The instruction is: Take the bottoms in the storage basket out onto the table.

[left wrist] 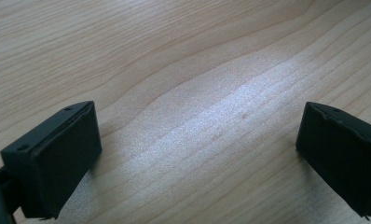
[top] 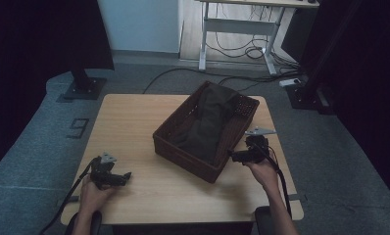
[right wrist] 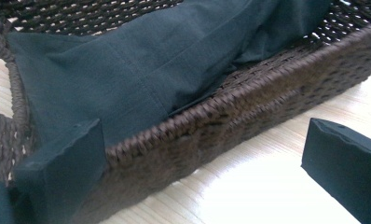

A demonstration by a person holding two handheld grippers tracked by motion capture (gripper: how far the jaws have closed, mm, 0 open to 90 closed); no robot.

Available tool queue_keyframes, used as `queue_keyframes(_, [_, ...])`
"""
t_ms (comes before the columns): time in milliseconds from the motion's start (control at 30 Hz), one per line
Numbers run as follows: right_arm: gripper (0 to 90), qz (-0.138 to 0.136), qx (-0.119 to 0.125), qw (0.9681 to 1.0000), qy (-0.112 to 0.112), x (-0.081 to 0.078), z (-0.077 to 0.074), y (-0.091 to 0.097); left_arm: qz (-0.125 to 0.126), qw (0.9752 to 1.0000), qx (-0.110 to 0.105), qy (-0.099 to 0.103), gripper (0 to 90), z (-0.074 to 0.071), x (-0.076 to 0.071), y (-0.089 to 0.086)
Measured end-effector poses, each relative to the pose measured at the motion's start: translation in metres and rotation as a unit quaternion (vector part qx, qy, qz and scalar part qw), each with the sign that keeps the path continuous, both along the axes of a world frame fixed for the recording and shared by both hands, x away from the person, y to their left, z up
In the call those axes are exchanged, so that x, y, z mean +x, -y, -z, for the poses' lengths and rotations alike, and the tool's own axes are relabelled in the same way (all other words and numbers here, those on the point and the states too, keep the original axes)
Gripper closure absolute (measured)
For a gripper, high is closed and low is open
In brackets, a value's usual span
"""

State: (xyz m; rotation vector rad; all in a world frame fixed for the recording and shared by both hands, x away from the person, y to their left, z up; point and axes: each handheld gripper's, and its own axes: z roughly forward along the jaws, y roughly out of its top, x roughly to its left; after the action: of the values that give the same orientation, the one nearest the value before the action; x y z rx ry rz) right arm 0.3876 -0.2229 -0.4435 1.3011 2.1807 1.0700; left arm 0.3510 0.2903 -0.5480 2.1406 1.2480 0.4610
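A dark brown wicker basket [top: 176, 149] stands at an angle on the wooden table [top: 134, 122], with a dark green cloth [top: 207, 122] lying lengthwise inside it. My left gripper [top: 127, 176] rests low over the table's front left, open, with bare wood between its jaws [left wrist: 197, 140]. My right gripper [top: 232, 155] is open beside the basket's right wall. In the right gripper view the basket's woven rim [right wrist: 230, 100] runs between the jaws, with the cloth [right wrist: 127, 70] just behind it.
A white-legged desk [top: 242, 24] and loose cables [top: 232, 49] stand on the floor behind the table. Black stand bases [top: 85, 88] sit at the far left and far right [top: 303, 95]. The table's left half is bare wood.
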Motion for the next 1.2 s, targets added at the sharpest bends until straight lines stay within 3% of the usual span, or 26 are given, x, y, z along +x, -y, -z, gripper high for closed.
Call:
queue_keyframes(67, [0.0, 0.002, 0.002, 1.0, 0.001, 0.002, -0.001, -0.003, 0.0, 1.0, 0.0, 0.0, 0.0, 0.0, 0.0, 0.0])
queue_keyframes(167, [0.0, 0.017, -0.026, 0.9995, 0.008, 0.004, -0.002, -0.009, 0.0, 1.0, 0.0, 0.0, 0.0, 0.0, 0.0, 0.0])
queue_keyframes(267, [0.0, 0.013, -0.038, 0.9992, 0.002, 0.005, -0.001, -0.015, 0.001, 1.0, 0.0, 0.0, 0.0, 0.0, 0.0, 0.0])
queue_keyframes(300, [0.0, 0.013, -0.054, 0.9984, 0.005, 0.006, -0.001, -0.019, 0.001, 1.0, -0.001, 0.0, 0.0, 0.0, 0.0, 0.0])
queue_keyframes(667, [0.6, 0.019, -0.074, 0.997, 0.009, 0.003, -0.004, -0.014, 0.006, 1.0, -0.001, 0.0, 0.0, 0.0, -0.001, 0.0])
queue_keyframes(867, [4.0, 0.033, -0.078, 0.9964, 0.006, 0.001, -0.006, -0.001, 0.007, 1.0, -0.001, 0.0, 0.0, 0.0, -0.001, 0.0])
queue_keyframes(967, [12.4, 0.034, -0.068, 0.9971, -0.003, 0.0, -0.007, 0.012, 0.008, 1.0, 0.0, 0.0, 0.0, 0.0, -0.001, 0.0])
queue_keyframes(1200, [22.6, 0.046, -0.072, 0.9963, -0.008, 0.0, -0.01, 0.032, 0.01, 0.9999, 0.0, 0.0, 0.0, 0.0, -0.001, 0.0])
